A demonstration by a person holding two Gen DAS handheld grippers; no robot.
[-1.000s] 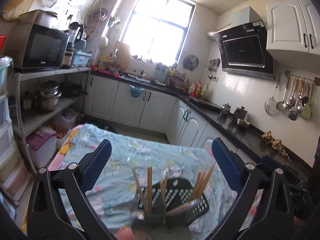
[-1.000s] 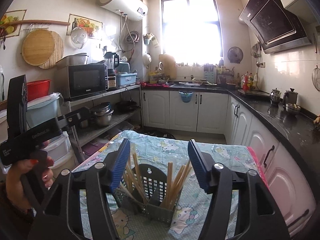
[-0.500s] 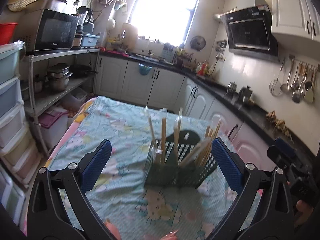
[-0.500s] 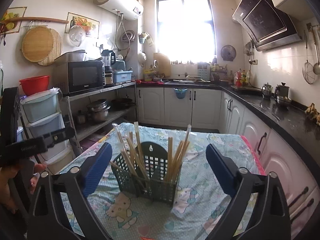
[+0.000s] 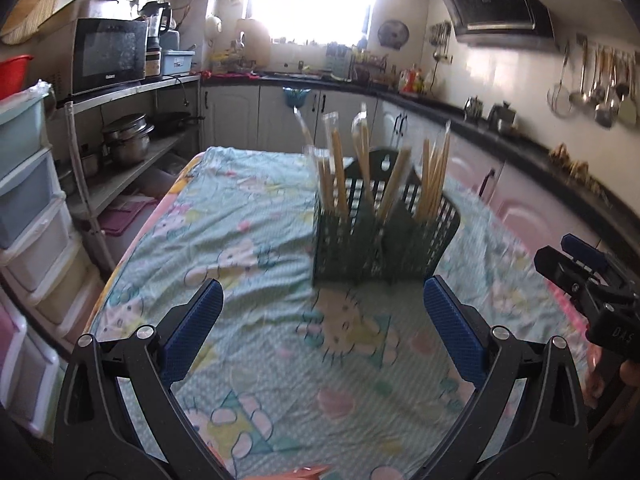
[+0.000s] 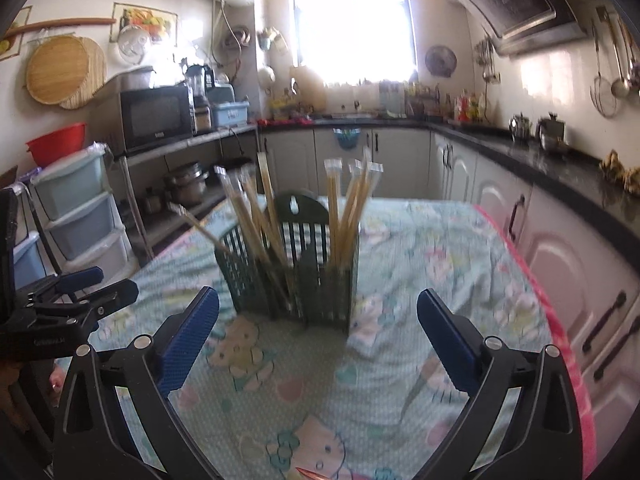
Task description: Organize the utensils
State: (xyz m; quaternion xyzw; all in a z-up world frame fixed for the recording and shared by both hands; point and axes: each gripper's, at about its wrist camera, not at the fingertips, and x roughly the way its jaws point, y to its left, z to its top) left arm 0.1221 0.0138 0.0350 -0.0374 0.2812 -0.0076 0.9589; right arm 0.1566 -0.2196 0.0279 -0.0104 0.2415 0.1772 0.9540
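Observation:
A dark green slotted utensil holder (image 5: 382,236) stands upright on the table with the light blue cartoon cloth (image 5: 256,332). Several wrapped wooden chopsticks (image 5: 362,168) stick up out of it. It also shows in the right wrist view (image 6: 292,276) with the chopsticks (image 6: 348,208). My left gripper (image 5: 320,328) is open and empty, a short way back from the holder. My right gripper (image 6: 316,334) is open and empty, also back from the holder. Each gripper shows in the other's view: the right gripper (image 5: 588,280) at the right edge, the left gripper (image 6: 76,300) at the left edge.
A shelf rack with a microwave (image 5: 108,54) and pots (image 5: 126,138) stands left of the table, next to plastic drawers (image 5: 24,208). White cabinets and a black counter (image 6: 560,168) run along the back and right. Something orange (image 5: 308,472) peeks in at the table's near edge.
Both grippers have pulled back and away from the holder, which now stands farther off on the cloth. The right gripper's jaws have opened wider.

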